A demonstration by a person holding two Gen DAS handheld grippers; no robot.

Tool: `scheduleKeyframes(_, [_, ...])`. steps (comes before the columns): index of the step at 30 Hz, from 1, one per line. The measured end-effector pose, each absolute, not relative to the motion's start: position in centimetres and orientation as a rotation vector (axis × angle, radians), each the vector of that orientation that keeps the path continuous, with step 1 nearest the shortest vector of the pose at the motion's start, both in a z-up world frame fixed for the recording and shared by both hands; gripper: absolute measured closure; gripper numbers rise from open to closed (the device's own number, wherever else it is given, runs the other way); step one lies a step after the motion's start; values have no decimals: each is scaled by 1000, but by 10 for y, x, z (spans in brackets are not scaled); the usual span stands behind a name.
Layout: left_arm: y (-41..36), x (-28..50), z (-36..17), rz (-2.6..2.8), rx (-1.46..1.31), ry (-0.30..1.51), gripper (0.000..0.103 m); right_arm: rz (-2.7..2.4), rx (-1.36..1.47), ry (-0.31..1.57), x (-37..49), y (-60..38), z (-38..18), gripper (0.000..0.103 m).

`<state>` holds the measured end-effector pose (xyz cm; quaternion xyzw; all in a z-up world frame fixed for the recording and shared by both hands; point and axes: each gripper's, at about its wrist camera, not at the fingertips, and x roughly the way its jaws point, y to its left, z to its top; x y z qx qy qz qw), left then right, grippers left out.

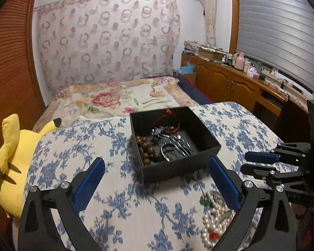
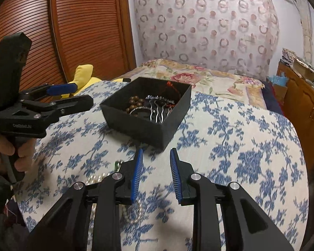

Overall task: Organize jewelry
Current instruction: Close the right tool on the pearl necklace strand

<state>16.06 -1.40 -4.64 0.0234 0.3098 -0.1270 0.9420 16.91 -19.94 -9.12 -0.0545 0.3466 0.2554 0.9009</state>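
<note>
A black open box (image 1: 179, 168) sits on a blue-flowered cloth; it also shows in the right wrist view (image 2: 136, 125). It holds a brown wooden bead bracelet (image 1: 145, 147), a red cord bracelet (image 1: 166, 118) and silver hairpins (image 1: 178, 142). A pile of pearl strands (image 1: 214, 219) with a green bead and a red bead lies on the cloth in front of the box. My left gripper (image 1: 157, 167) is wide open and empty, just short of the box. My right gripper (image 2: 156, 156) is open and empty, above the cloth; some pearls (image 2: 134, 215) lie under its left finger.
A yellow plush toy (image 1: 12, 165) lies at the cloth's left edge. A bed with a floral cover (image 1: 123, 98) is behind. A wooden cabinet (image 1: 230, 79) with clutter runs along the right wall. A slatted wooden door (image 2: 73, 25) is on the left.
</note>
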Motion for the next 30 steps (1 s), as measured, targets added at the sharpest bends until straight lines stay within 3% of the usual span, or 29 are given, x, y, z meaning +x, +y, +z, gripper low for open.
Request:
scheduleKeyframes(23, [10,111,-77,-275,-44,692,8,545,-286,864,143,-184,-133,73])
scheduleKeyframes(24, [10,110,-78,-275,-44,693,8,548,-300,868,145,-180,-133,78])
scheduleKeyframes(25, [10,110,-78,-274,-44,693,8,559,-309,869,145,-178,-133,94])
scheduleKeyframes(30, [12,108,-80,-274,-52,700,8,575,-358,850,146,-172,-132,98])
